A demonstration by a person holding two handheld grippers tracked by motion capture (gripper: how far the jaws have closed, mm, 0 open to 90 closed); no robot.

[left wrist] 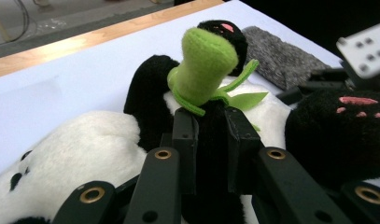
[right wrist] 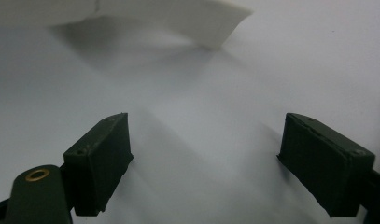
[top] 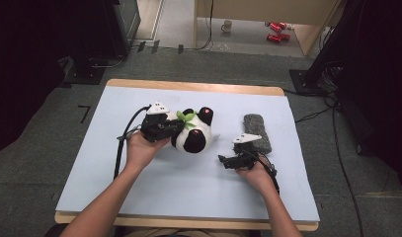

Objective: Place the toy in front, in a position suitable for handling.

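A black-and-white panda plush (top: pixel 194 132) lies on its back in the middle of the pale sheet (top: pixel 179 197) that covers the table. It carries a green felt bamboo sprig (left wrist: pixel 201 70). My left gripper (top: pixel 178 124) comes at it from the left. Its jaws are shut on a black limb of the panda (left wrist: pixel 211 126), just under the sprig. My right gripper (top: pixel 223 160) rests low on the sheet to the right of the plush, jaws pointing left. Those jaws stand open (right wrist: pixel 204 154) with bare sheet between them. A white tag (right wrist: pixel 211 18) lies ahead of them.
A grey fuzzy cloth piece (top: pixel 258 132) lies right of the panda, just behind my right hand. The table's wooden far edge (top: pixel 188 87) borders the sheet. On the floor beyond stand a mug (top: pixel 227 25) and red cans (top: pixel 276 30). Dark stands flank both sides.
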